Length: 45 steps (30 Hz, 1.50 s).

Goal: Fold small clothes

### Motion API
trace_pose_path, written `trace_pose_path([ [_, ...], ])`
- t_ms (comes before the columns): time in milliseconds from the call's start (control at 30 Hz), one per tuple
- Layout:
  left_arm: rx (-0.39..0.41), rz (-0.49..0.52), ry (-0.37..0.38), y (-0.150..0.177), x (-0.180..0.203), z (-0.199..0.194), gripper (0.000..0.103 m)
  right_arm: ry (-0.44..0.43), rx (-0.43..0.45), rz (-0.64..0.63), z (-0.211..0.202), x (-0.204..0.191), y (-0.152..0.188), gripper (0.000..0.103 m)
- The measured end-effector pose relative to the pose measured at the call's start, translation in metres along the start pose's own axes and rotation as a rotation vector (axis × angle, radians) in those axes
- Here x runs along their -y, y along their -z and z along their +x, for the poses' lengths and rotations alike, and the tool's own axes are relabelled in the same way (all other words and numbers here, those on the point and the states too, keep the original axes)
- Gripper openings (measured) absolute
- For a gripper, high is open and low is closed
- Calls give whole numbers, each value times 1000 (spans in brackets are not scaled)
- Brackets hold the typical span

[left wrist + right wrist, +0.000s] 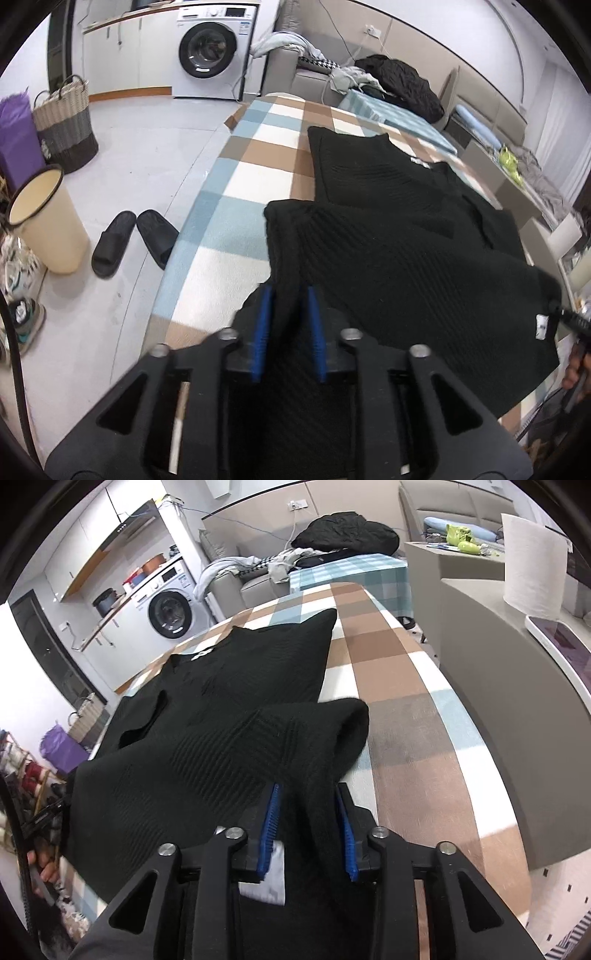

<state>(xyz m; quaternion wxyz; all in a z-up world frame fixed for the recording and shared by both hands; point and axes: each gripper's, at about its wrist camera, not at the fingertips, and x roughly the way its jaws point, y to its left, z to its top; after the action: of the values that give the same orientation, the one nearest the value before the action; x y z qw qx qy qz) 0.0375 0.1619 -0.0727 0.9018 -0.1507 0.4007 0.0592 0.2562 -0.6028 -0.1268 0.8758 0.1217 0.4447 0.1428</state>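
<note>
From the left wrist, the left gripper (287, 325) is clamped on the near hem corner of the black knit top (388, 236), which lies over the checked blanket (255, 173). From the right wrist, the right gripper (309, 830) pinches the other hem corner, lifted and curling toward the collar. The bottom-up fold looks barely begun; the rest remains.

The ribbed sweater (399, 236) is black with a small white label at its collar. The cloth on the counter (255, 147) is checked in tan, pale blue and cream. Both grippers are black with blue pads (271, 823). The slippers (133, 240) are black, the bin (48, 221) cream.
</note>
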Motion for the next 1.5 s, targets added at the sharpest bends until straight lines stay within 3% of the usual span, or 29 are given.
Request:
trace_pose_path([
  [100,-5,13,-32,8,-3,-7,47,-19,-5,-16,-14,3,18,41],
  [233,-48,14,-50,23,-10,-8,48,22,-11,-74,-23,6,38,42],
  [467,-59,-26,-45,39,-18,-16,47,-39,-41,-110,-29,4,51,44],
  [500,-50,-36,-44,40,-20,-16,37,-48,-39,-114,-30,3,52,46],
  [533,-42,-42,-38,40,-21,-17,22,-50,-36,-113,-31,3,54,46],
  [667,-17,-72,-15,38,-25,-17,4,-47,-33,-98,-26,7,53,46],
  [700,-2,-79,-11,37,-25,-20,4,-45,-29,-95,-24,7,53,44],
  [733,8,-82,-11,34,-25,-21,4,-43,-26,-94,-22,8,53,27],
  [800,32,-92,-4,30,-24,-28,3,-29,-23,-107,-21,8,52,6],
  [867,61,-96,2,24,-23,-34,3,-29,-3,-109,-25,9,50,5],
  [1000,102,-112,49,1,-21,-38,3,-22,90,-99,-44,6,32,5],
  [1233,175,-79,44,-62,-1,-21,3,-19,223,-78,-39,-13,-37,4],
  [1500,168,-74,4,-117,2,19,3,35,233,57,6,-9,-92,4],
])
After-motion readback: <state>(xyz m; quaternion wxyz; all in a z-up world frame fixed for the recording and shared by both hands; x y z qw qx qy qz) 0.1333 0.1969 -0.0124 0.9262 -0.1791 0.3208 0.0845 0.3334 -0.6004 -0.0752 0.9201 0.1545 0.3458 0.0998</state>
